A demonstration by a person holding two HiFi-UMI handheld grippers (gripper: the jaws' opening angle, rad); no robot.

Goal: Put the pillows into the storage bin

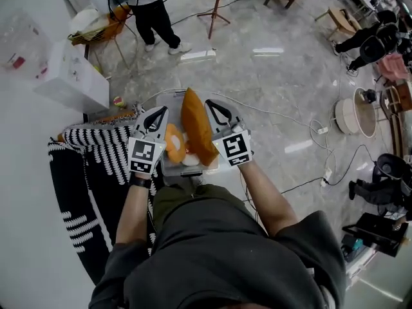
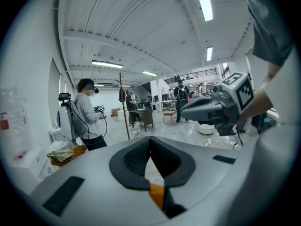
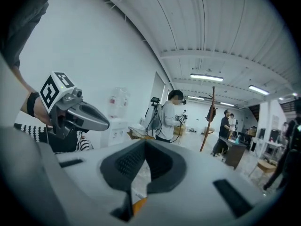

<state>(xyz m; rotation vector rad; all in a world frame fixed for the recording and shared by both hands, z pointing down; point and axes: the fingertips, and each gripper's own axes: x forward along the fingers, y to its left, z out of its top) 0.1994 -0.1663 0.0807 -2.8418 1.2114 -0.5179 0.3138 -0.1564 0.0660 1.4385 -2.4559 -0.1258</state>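
An orange pillow (image 1: 196, 129) stands on edge in the pale storage bin (image 1: 169, 96) right in front of me. A smaller orange pillow (image 1: 174, 143) and something white (image 1: 190, 159) lie beside it in the bin. My left gripper (image 1: 159, 110) hovers over the bin's left side, and my right gripper (image 1: 210, 103) over its right side, flanking the upright pillow. Both are shut and hold nothing. In the left gripper view the left gripper (image 2: 150, 139) has its tips together, with an orange sliver of pillow (image 2: 157, 195) below. The right gripper (image 3: 145, 143) looks the same in its own view.
A black-and-white striped blanket (image 1: 103, 148) lies left of the bin, with a white box (image 1: 71, 79) behind it. A person (image 1: 154, 11) stands farther back near a wooden stand (image 1: 216, 5). Cables (image 1: 302, 127) run across the floor at right.
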